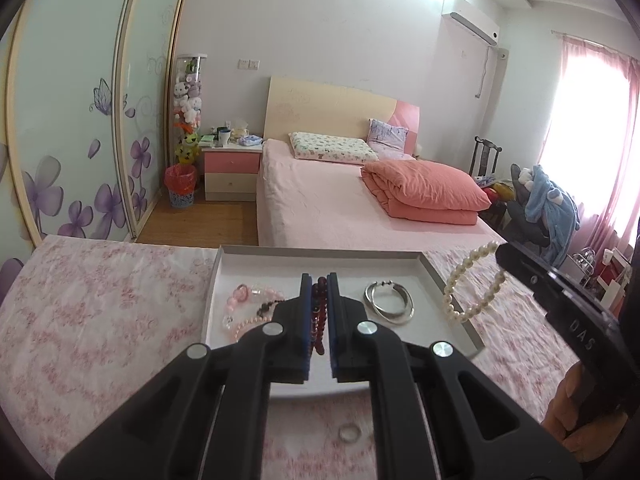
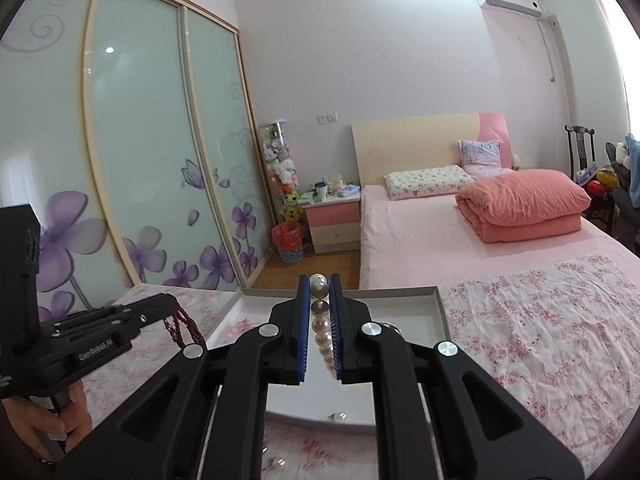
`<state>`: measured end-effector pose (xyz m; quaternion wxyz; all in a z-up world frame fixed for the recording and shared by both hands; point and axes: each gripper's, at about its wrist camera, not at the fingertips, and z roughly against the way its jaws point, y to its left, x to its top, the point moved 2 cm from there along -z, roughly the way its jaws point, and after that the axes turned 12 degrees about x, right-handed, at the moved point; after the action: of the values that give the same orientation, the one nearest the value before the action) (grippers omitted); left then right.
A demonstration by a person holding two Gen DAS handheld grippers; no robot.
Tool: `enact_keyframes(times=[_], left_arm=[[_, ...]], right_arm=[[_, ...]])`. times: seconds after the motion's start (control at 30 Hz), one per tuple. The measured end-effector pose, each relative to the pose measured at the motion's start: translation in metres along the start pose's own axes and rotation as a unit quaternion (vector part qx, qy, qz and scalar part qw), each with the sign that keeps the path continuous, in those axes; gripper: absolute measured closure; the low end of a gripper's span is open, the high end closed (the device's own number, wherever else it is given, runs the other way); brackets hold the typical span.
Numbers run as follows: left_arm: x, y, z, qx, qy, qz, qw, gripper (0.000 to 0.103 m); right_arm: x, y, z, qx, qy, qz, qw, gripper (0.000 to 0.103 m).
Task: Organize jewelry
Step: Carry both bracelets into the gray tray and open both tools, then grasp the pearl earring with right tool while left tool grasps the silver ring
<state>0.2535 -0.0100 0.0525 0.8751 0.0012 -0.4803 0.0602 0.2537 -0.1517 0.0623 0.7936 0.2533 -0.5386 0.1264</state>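
My left gripper (image 1: 319, 280) is shut on a dark red bead bracelet (image 1: 320, 316) and holds it over the shallow white tray (image 1: 320, 256); the bracelet also hangs in the right wrist view (image 2: 186, 326). My right gripper (image 2: 319, 282) is shut on a white pearl bracelet (image 2: 320, 320), which hangs over the tray's right rim in the left wrist view (image 1: 472, 288). In the tray lie a silver bangle (image 1: 390, 302) and pink bead jewelry (image 1: 250, 308). A small silver ring (image 1: 350, 432) lies on the floral cloth in front of the tray.
The tray stands on a table with a pink floral cloth (image 1: 100, 320). Behind are a pink bed (image 1: 340, 200), a nightstand (image 1: 231, 172) and sliding wardrobe doors (image 2: 140, 140). A loose pearl bead (image 2: 338, 417) lies by the tray's near edge.
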Motion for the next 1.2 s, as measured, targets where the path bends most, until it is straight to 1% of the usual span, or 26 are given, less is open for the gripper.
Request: enact_keyframes(times=[0.13,0.37,0.43,0.47,0.5,0.53,0.57,0.77,0.83,0.97,1.13,1.2], left_arm=[[0.003,-0.002,-0.022,0.002,0.007,-0.001,1.0000,0.095],[0.001,-0.010,-0.057,-0.002,0.023,0.002,0.9997,0.095],[0.000,-0.011,-0.066,-0.005,0.028,0.002,0.9996,0.094],[-0.001,-0.012,-0.070,-0.002,0.030,0.004,0.9995,0.093],[-0.002,-0.012,-0.074,-0.007,0.034,0.007,0.9994,0.088],[-0.004,-0.012,-0.077,-0.011,0.037,0.010,0.9992,0.082],[-0.004,-0.011,-0.078,-0.012,0.037,0.011,0.9992,0.079],[-0.007,-0.004,-0.077,-0.008,0.038,0.017,0.9991,0.078],[-0.008,0.000,-0.075,-0.003,0.036,0.017,0.9992,0.075],[-0.012,0.008,-0.070,0.006,0.035,0.019,0.9992,0.073],[-0.029,0.024,-0.062,0.031,0.044,0.016,0.9984,0.068],[-0.038,0.030,-0.059,0.040,0.051,0.014,0.9978,0.066]], right_arm=[[-0.007,-0.014,-0.026,-0.006,0.022,-0.010,1.000,0.093],[-0.016,-0.026,-0.062,-0.003,0.051,-0.030,0.998,0.092],[-0.021,-0.028,-0.068,-0.012,0.060,-0.028,0.998,0.091],[-0.023,-0.029,-0.069,-0.017,0.062,-0.026,0.998,0.089],[-0.025,-0.030,-0.068,-0.019,0.063,-0.024,0.998,0.075],[-0.027,-0.031,-0.065,-0.022,0.060,-0.022,0.998,0.066],[-0.029,-0.032,-0.063,-0.024,0.057,-0.021,0.998,0.057],[-0.035,-0.041,-0.058,-0.030,0.065,-0.027,0.997,0.057],[-0.036,-0.043,-0.057,-0.029,0.066,-0.031,0.997,0.057],[-0.041,-0.039,-0.052,-0.024,0.074,-0.026,0.997,0.057],[-0.053,-0.029,-0.042,-0.010,0.100,-0.018,0.995,0.057],[-0.064,-0.024,-0.037,0.006,0.123,-0.018,0.992,0.057]])
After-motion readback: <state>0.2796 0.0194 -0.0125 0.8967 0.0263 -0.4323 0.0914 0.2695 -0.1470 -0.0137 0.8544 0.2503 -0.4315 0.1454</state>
